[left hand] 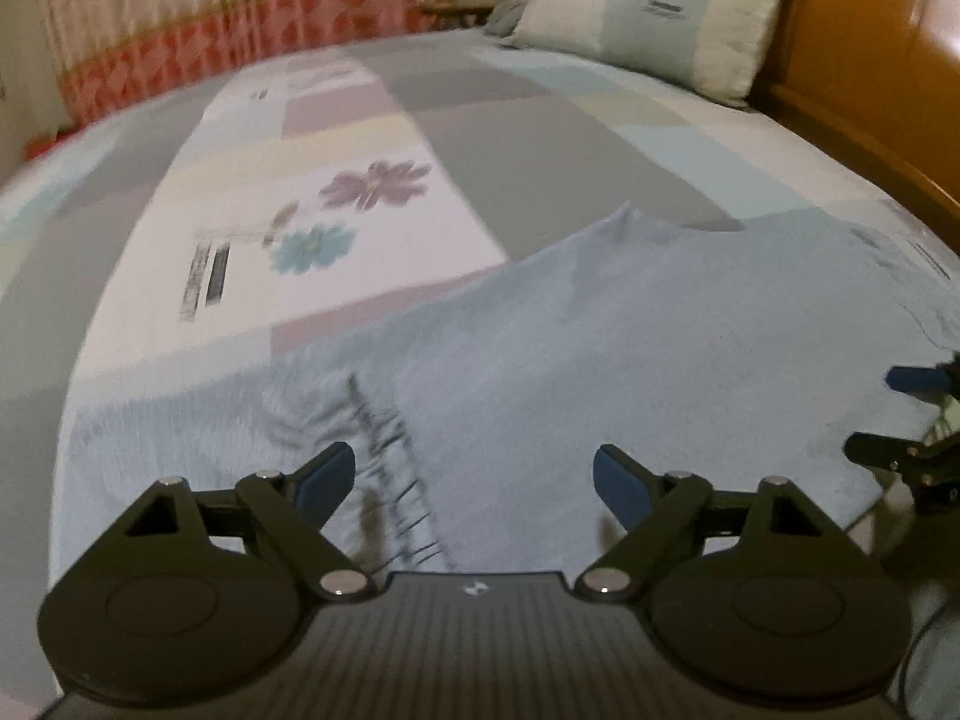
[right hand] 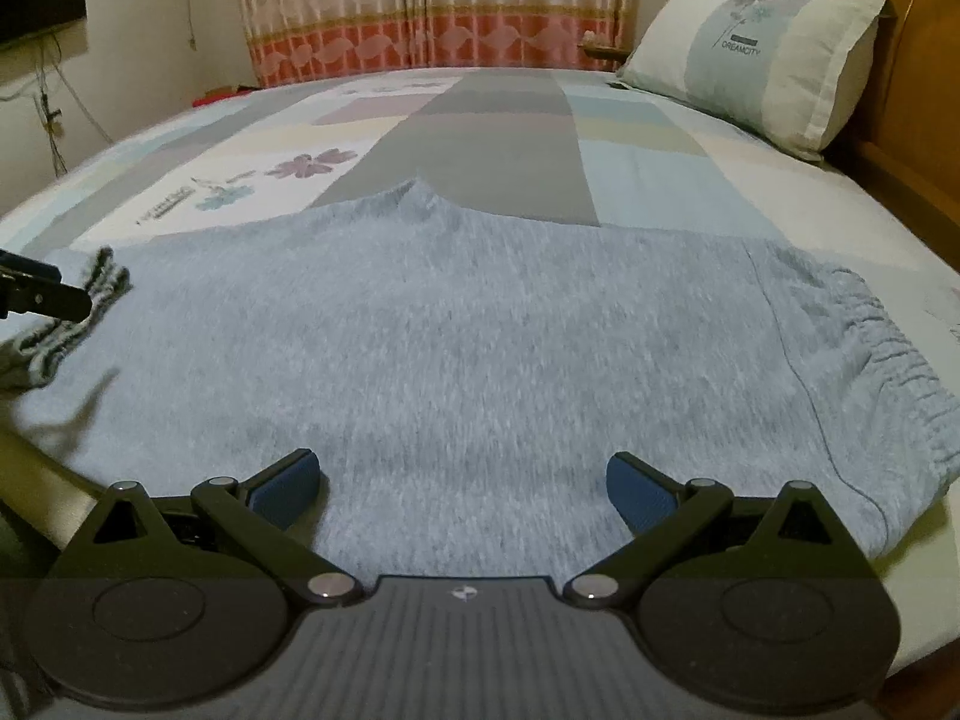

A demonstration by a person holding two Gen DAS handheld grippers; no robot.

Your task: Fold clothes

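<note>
1. Blue-padded fingers of the left gripper [left hand: 474, 480] stand wide apart over the near edge of a light blue garment [left hand: 600, 348], with nothing between them.
2. Just ahead of that gripper, a dark striped band [left hand: 390, 462] crosses the cloth; the picture is blurred there, and what the band belongs to cannot be told.
3. Across the bed, the right gripper [right hand: 465, 489] hangs with its jaws also spread wide, above the garment's near edge and empty.
4. Seen from the right wrist, the garment lies spread flat across the near half of the patchwork bedspread [right hand: 510, 120], its gathered elastic band [right hand: 888, 360] at the right and a small peak of cloth at its far edge.
5. Beyond it, a flower print [left hand: 372, 186] marks a white panel of the bedspread.
6. Further back, a pillow [right hand: 756, 66] leans against a wooden headboard [right hand: 918, 90], and a curtain [right hand: 432, 6] with a red patterned band hangs behind the bed.
</note>
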